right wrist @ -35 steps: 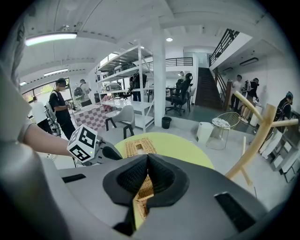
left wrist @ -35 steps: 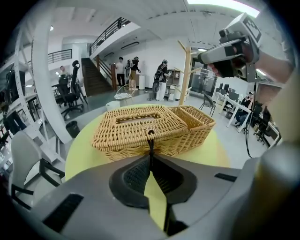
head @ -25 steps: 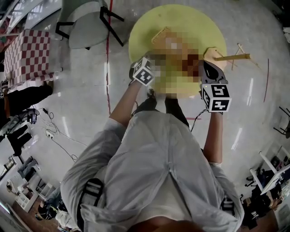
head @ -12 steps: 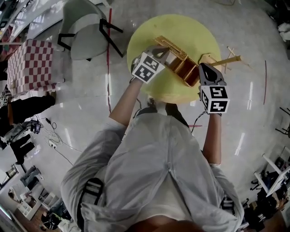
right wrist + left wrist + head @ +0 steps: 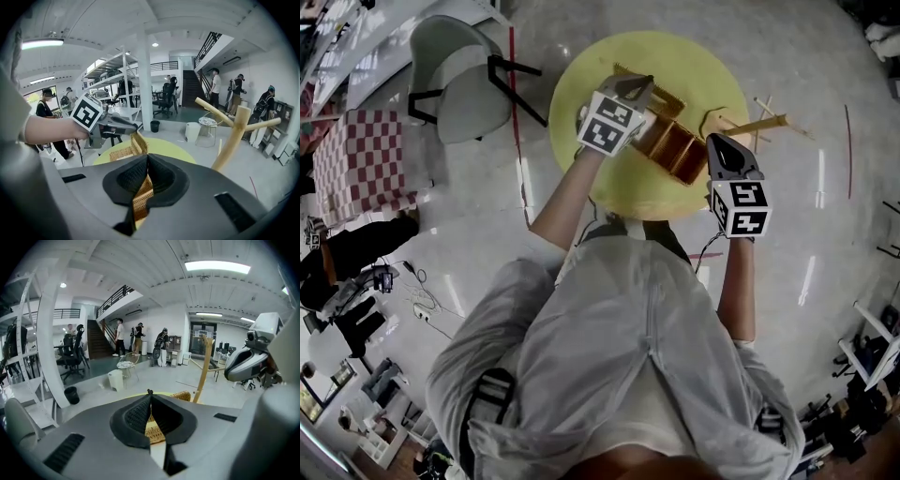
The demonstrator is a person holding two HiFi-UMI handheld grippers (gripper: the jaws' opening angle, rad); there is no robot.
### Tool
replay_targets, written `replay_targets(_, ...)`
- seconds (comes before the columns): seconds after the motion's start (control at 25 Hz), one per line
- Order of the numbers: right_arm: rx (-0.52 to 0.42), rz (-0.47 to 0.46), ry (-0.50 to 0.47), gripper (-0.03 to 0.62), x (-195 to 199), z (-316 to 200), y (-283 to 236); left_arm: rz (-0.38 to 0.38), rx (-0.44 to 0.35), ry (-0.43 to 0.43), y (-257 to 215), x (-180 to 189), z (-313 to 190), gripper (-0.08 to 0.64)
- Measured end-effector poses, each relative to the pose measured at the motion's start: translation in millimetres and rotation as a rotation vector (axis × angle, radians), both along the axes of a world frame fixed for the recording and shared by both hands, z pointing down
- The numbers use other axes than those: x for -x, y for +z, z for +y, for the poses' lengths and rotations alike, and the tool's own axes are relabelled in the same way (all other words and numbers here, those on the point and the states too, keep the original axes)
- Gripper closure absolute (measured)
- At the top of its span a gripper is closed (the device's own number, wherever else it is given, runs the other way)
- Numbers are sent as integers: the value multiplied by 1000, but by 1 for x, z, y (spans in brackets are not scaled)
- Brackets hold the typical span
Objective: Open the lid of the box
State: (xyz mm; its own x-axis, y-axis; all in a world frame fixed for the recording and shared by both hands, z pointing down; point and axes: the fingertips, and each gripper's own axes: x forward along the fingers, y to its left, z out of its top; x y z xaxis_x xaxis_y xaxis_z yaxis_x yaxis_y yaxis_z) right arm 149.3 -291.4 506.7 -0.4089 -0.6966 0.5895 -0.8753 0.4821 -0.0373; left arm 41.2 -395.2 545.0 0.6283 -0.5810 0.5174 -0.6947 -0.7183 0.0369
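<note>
- Evidently the opening step is in hand: the yellow counter (image 5: 694, 70) lies under both tools, and the wicker box (image 5: 673, 150) sits on it between them.
- The box is pinched at the wall nearest the right tool (image 5: 145, 174), whose jaws are closed on the weave; the body is judged to be steadied this way.
- The lid (image 5: 137, 143) stands raised on edge at the tip of the left tool (image 5: 150, 408), across the box from the right tool, and the compartments are uncovered.
- A strip of wicker is clamped between the left tool's closed jaws and is taken to be the lid's free edge.
- Whether the lid is hinged cannot be told; next, it is probably to be swung further away from the right tool, along its own arc, while the box is held down.
</note>
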Motion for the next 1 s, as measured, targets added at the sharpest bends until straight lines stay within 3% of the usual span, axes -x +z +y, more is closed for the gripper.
replay_targets(0.2, 14, -9, 18, 569, -4, -11, 8, -2, 23, 5, 11, -12, -26, 528)
replay_targets(0.64, 48, -20, 30, 569, -2, -17, 19, -97, 168, 41, 79, -20, -53, 528)
replay_targets(1.0, 44, -5, 17, 569, -4, -9, 19, -153, 195, 72, 103, -28, -51, 528)
